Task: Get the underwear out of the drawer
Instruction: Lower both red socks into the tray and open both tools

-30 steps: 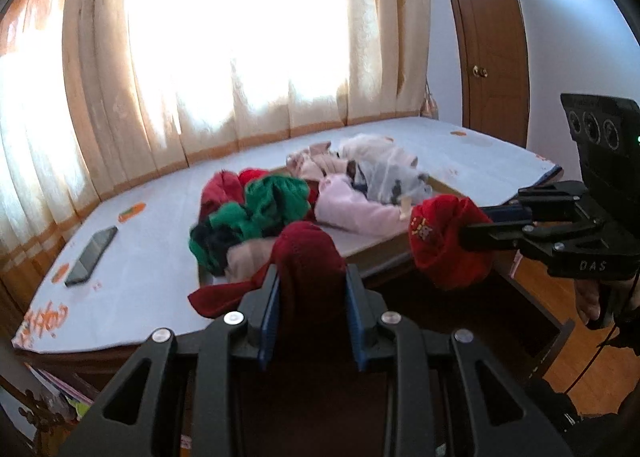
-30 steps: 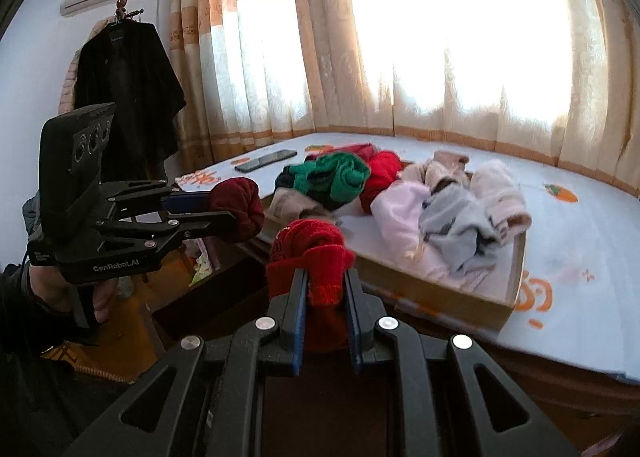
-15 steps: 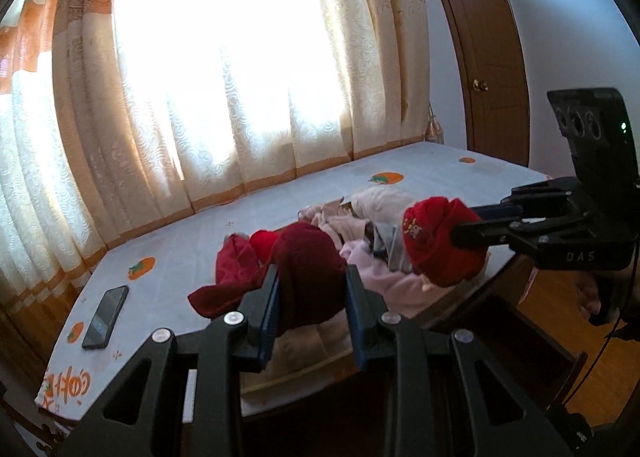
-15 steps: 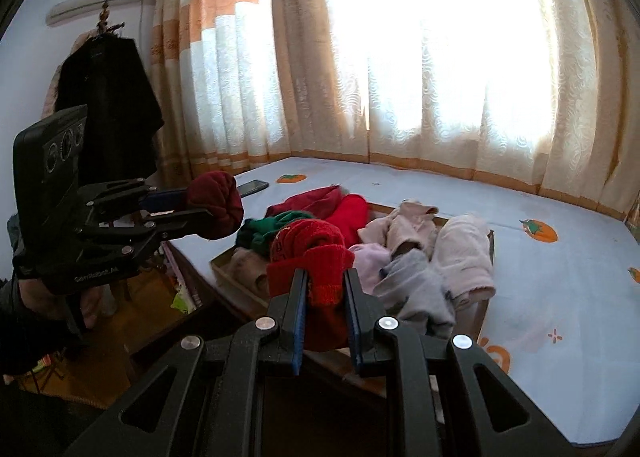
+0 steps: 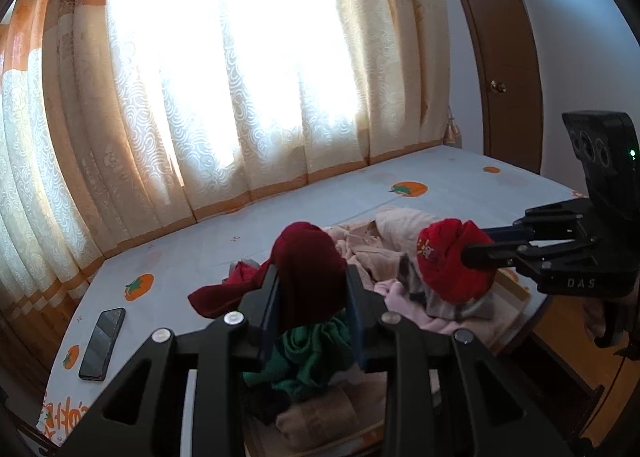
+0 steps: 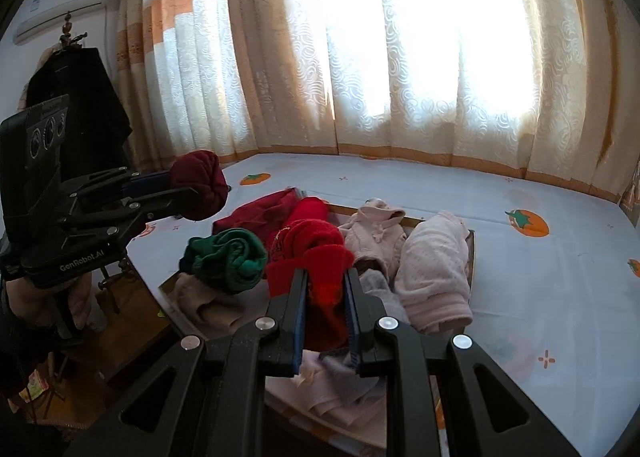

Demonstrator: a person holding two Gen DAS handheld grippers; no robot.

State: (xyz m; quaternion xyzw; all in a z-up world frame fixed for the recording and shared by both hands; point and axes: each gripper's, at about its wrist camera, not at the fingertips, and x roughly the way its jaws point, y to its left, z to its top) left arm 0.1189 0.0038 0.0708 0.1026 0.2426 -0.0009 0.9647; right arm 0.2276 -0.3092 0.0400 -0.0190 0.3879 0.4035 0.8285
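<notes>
**Both grippers loaded, carried over the bed**

Left gripper [image 5: 313, 299] is clamped on a dark red roll [image 5: 306, 257]; right gripper [image 6: 326, 299] is clamped on a bright red roll [image 6: 316, 253]. Both grips are plain in their own wrist views and in the other's: the right gripper [image 5: 472, 253] sits right of the dark roll, the left gripper [image 6: 188, 193] left of the bright one. Neither roll touches the pile.

Landmark: the tray [image 6: 474, 253] of rolled clothes on the bed [image 6: 560, 297].

Change since a second ago: both hands have travelled forward and the left has risen a bit. The tray was ahead of the fingers then; now it sits directly under them. The open dark drawer cavity seen low in both earlier views has mostly dropped out of frame. Grips unchanged, same bunching in each jaw.

Other items relative to the tray: green roll [image 6: 228, 259] at its left end, pink pieces [image 6: 434, 269] at its right end, phone [image 5: 102, 343] well left on the sheet, curtain [image 5: 240, 77] behind.

Judgement: extraction looks done for these two pieces, as they are clear of the drawer. Transport is nearly over, and what's left is lowering and releasing them onto the pile or the bed. Risks are small: a loose tail hangs off the dark roll and could snag.
</notes>
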